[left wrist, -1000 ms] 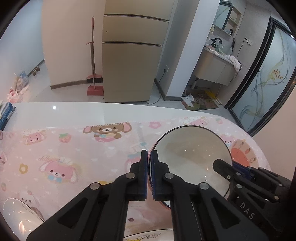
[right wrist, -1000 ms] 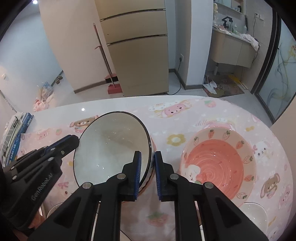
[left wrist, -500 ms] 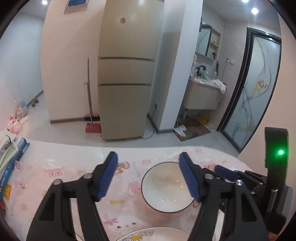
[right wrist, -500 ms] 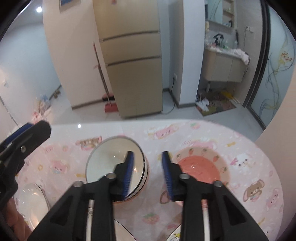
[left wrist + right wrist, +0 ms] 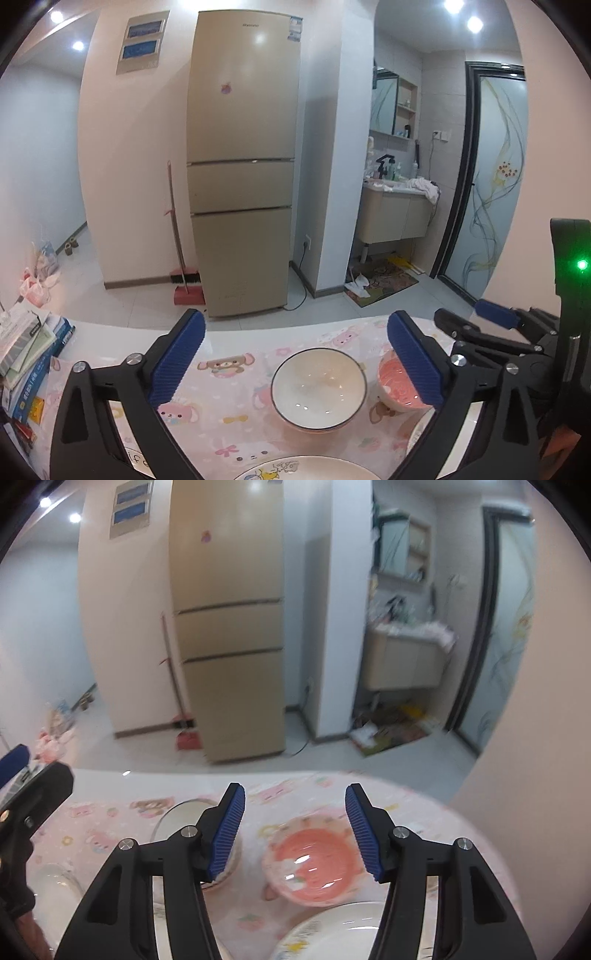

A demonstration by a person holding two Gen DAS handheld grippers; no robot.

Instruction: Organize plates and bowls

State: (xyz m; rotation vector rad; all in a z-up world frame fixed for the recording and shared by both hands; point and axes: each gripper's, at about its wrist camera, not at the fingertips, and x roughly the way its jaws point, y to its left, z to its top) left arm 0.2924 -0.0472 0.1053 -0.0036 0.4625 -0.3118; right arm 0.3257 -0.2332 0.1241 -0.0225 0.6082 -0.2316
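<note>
Both grippers hang above the table — left gripper spread wide, right gripper part-open, jaws just opening, nothing between them; white bowl sits beside the pink bowl; next — probably a plate.

A white bowl with a thin dark rim sits upright on the pink cartoon-print tablecloth, empty and glossy inside. Just beside it, to its right, stands a pink bowl with a coral spiral interior and a pale strawberry-patterned rim, also upright and empty. Nearer the camera lies a white plate with small cartoon prints, cut off by the lower edge.
</note>
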